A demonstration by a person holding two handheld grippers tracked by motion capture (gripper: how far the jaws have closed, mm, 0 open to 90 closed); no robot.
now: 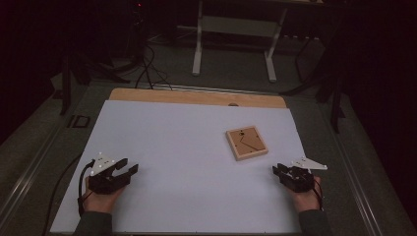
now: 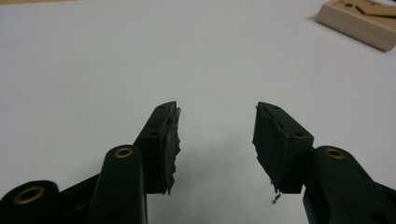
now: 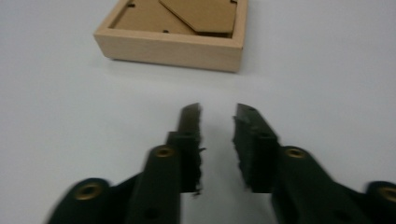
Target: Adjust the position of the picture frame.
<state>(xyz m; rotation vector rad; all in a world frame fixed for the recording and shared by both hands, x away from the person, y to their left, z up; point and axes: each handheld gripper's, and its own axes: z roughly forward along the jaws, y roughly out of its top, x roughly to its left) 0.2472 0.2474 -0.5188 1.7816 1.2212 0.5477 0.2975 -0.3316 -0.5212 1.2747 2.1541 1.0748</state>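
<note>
High view: white sheet (image 1: 187, 162) over the table. Shallow wooden frame (image 1: 247, 142) lies flat, right of centre, slightly turned. Inside it a brown backing board; a second brown piece lies askew on top, seen in the right gripper view (image 3: 173, 32). Left gripper (image 1: 129, 167) near left, jaws spread wide, nothing between; frame well apart, far right (image 2: 359, 21). Right gripper (image 1: 276, 169) near right, jaws parted by a narrow gap, empty, pointing at the frame, near it but not touching.
</note>
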